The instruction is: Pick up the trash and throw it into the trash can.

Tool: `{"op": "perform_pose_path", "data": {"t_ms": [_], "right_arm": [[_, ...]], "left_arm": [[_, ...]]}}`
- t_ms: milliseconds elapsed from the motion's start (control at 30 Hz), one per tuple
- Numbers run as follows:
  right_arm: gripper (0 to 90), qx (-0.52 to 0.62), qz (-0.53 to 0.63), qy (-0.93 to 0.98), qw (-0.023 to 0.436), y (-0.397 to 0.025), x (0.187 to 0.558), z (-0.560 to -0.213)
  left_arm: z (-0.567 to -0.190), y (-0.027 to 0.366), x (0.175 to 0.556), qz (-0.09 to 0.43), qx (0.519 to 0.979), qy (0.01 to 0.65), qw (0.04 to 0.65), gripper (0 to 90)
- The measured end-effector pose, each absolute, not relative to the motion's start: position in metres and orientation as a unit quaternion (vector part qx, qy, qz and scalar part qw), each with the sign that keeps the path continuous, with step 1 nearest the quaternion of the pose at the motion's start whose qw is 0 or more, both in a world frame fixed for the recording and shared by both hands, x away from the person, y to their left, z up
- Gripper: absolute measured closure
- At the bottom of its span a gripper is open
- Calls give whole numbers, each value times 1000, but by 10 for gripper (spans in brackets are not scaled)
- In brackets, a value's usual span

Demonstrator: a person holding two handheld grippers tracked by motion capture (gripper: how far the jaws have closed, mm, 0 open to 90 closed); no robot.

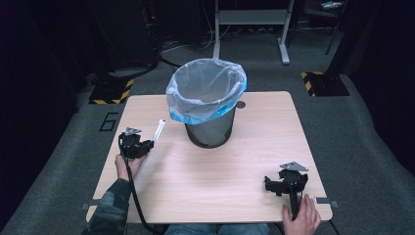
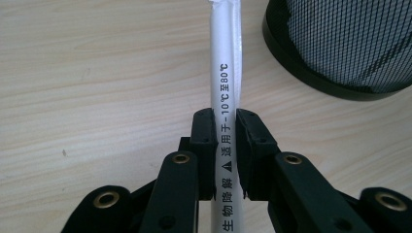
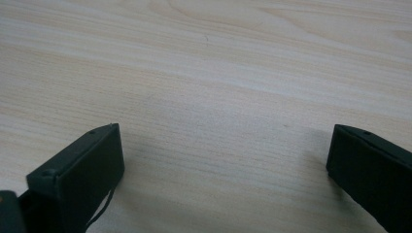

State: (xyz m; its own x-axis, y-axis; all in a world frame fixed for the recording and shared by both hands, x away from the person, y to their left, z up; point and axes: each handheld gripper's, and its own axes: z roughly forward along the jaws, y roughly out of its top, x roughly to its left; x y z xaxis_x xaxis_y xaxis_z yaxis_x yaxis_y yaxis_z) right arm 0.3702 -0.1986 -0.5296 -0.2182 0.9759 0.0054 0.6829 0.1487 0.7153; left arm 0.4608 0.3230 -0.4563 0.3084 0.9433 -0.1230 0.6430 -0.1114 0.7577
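Straw (image 2: 224, 77): one white wrapped straw, printed with black characters along its length, is clamped between the jaws of your left gripper (image 1: 138, 146) at the left side of the table (image 1: 205, 171). Its long axis runs from the gripper away from you and slightly to the right, with the free end pointing toward the bin (image 1: 209, 103). In the left gripper view the jaws press the straw on both sides, and the bin's black mesh base sits just to the right of the far end, not touching it. One bin stands at the far centre, lined with one translucent bag (image 1: 205, 90). Your right gripper (image 3: 223, 160) rests near the right near corner, its jaws spread wide over bare wood.
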Motion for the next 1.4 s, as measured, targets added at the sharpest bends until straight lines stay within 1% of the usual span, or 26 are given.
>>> {"op": "perform_pose_path", "data": {"t_ms": [500, 1067, 1400], "right_arm": [[0, 576, 303, 720, 241, -199, 370, -530], [0, 577, 305, 719, 241, -199, 370, -530], [0, 577, 305, 719, 241, -199, 370, -530]], "left_arm": [[-436, 335, 471, 211, 700, 556, 395, 783], [-401, 338, 488, 233, 678, 547, 432, 784], [-378, 337, 501, 245, 673, 537, 446, 784]]}}
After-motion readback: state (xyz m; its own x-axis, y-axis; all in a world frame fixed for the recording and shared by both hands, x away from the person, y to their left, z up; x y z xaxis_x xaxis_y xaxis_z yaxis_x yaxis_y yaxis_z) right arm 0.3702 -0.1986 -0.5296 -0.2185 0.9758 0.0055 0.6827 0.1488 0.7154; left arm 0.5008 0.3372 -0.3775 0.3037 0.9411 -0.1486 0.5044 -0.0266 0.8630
